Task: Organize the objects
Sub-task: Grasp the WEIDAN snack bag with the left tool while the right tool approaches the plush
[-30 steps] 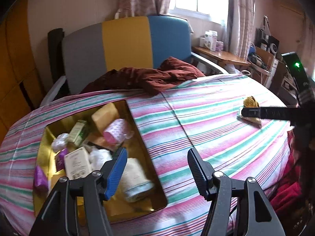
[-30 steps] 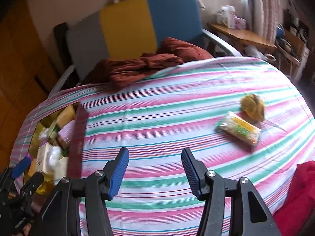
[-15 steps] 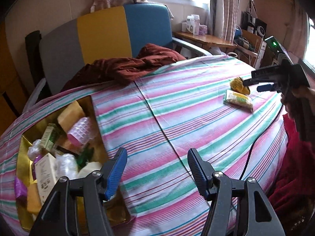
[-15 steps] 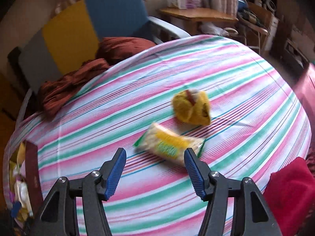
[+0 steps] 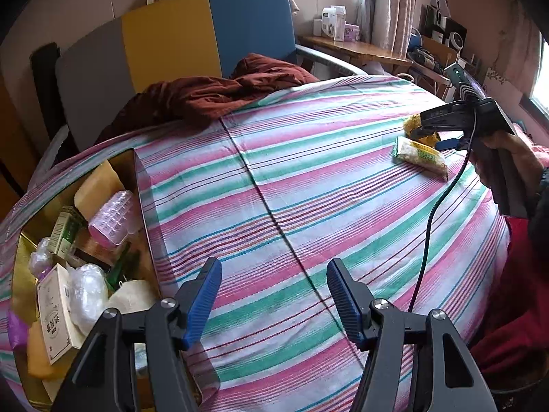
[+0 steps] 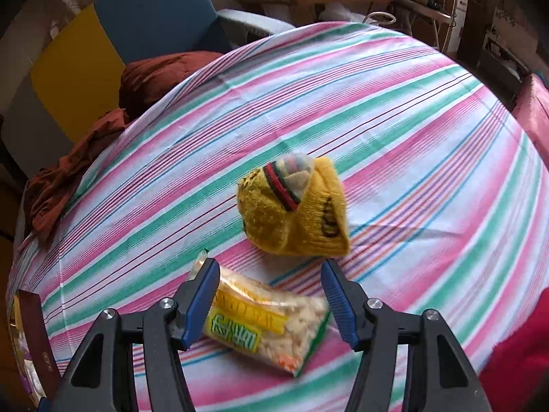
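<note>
On the bed (image 5: pixel 308 185), a box (image 5: pixel 137 171) of toiletries sits at left; a snack packet (image 6: pixel 264 322) lies at right, just before a sock (image 6: pixel 295 206); a blanket (image 5: pixel 212 92) lies behind.

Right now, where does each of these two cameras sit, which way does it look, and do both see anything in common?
Left wrist: rides on the left gripper, looking down across the striped tablecloth; its own open fingers show, the gold box at left, the person's other hand holding the right gripper.
Right wrist: rides on the right gripper, aimed steeply down; its open fingers straddle the snack packet, not gripping.
Shared: snack packet, yellow sock bundle, tablecloth, chair.
</note>
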{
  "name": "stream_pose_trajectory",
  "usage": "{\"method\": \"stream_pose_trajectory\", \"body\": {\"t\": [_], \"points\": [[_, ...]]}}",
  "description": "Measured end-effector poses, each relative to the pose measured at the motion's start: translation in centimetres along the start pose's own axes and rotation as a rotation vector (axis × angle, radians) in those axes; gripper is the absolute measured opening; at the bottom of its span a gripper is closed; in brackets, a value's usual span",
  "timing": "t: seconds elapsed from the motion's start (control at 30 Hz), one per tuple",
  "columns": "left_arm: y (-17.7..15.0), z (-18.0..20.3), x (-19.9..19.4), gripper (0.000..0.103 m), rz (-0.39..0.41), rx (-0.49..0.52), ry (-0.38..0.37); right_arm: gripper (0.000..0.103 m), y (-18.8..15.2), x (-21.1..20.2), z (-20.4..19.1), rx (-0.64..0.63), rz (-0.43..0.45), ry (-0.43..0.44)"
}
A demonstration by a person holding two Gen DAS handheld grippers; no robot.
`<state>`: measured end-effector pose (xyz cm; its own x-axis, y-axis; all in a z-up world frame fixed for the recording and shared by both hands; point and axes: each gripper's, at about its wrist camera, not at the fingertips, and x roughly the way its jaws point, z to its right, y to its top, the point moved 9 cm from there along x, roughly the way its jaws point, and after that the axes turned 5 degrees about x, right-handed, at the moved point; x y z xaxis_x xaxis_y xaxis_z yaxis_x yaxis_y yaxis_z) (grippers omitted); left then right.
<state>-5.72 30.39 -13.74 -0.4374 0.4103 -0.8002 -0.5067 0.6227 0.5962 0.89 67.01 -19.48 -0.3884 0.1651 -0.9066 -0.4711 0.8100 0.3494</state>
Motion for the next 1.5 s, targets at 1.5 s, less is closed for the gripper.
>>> {"method": "stream_pose_trajectory", "body": {"t": [1.5], "points": [[12.2, 13.2, 13.0, 0.064, -0.194, -0.045, -0.280, 0.064, 2.2, -5.4, 4.2, 0.118, 0.182, -0.020]]}}
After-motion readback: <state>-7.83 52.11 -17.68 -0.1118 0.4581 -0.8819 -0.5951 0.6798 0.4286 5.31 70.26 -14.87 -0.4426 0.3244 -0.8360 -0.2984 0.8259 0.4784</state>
